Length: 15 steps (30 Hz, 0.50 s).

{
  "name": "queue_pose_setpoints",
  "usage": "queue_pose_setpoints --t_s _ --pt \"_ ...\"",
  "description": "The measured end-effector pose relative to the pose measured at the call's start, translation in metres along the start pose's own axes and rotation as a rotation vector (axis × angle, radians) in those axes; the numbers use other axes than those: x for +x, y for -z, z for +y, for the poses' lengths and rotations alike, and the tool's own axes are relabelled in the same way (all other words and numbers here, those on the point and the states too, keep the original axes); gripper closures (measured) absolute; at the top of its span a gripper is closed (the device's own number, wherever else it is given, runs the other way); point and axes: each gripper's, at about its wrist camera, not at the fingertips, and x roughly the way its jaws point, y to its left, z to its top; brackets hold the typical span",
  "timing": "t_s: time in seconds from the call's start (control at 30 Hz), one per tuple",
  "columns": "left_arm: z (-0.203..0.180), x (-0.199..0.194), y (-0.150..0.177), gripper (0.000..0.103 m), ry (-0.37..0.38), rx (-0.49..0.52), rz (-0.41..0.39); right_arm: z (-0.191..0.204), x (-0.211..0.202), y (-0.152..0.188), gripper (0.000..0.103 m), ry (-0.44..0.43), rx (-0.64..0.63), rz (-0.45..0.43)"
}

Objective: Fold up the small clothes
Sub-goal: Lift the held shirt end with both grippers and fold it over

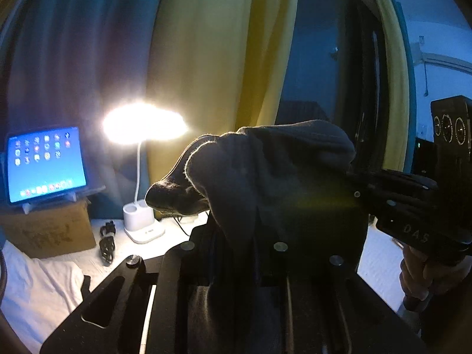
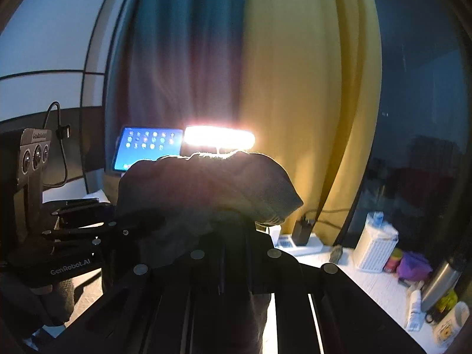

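Observation:
A small dark grey garment (image 1: 265,171), perhaps a sock, is held up in the air between both grippers. My left gripper (image 1: 236,236) is shut on its lower part; the cloth drapes over the fingers and hides the tips. My right gripper (image 1: 362,188) reaches in from the right and is shut on the garment's right edge. In the right wrist view the garment (image 2: 206,188) bunches over my right gripper (image 2: 230,230), and my left gripper (image 2: 138,224) pinches its left side. The garment hangs above the white table.
A lit white desk lamp (image 1: 141,221) glares behind the garment. A tablet (image 1: 44,162) stands on a cardboard box (image 1: 50,230) at the left, with a coiled cable (image 1: 106,242) nearby. Yellow and blue curtains (image 2: 295,88) hang behind. Bottles, a white box (image 2: 374,247) and cups crowd the table's right side.

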Motion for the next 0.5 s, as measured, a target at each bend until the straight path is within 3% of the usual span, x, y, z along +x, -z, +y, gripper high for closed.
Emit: queue_pose_setpoints --t_s 0.5 --pt "0.018 -0.073 -0.014 0.086 -0.075 0.044 -0.121 0.056 -0.041 -0.034 0.093 -0.054 -0.072 -0.135"
